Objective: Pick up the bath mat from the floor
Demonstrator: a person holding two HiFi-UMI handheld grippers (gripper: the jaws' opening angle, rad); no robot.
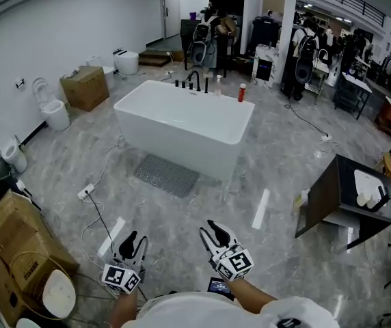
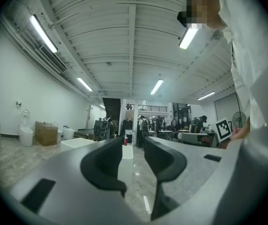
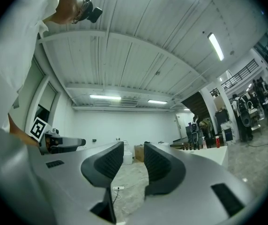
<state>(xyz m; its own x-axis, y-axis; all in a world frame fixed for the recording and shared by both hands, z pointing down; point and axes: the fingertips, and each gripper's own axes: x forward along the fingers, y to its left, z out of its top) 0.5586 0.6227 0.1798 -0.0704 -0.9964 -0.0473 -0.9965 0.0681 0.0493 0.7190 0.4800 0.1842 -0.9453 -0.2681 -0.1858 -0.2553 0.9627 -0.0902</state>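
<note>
The grey bath mat [image 1: 167,175] lies flat on the marble-patterned floor, just beside the near long side of the white bathtub [image 1: 182,121]. One edge seems to touch the tub's base, though the head view is too coarse to be sure. Both grippers hang on the near side of the bathtub, well apart from it and from the mat. The left gripper [image 1: 135,240] is held low with its jaws spread a little, and its own view shows only floor and the distant tub in the gap [image 2: 133,161]. The right gripper [image 1: 210,232] is likewise parted and empty (its view [image 3: 134,161] looks between the jaws at bare floor and a cable). A red bottle [image 1: 241,92] stands on the far rim of the bathtub, right of the black faucet [image 1: 194,80]. A cardboard box [image 1: 85,87] sits left of the bathtub by the wall, and a white power strip [image 1: 86,193] lies on the floor near the tub's left end.
</note>
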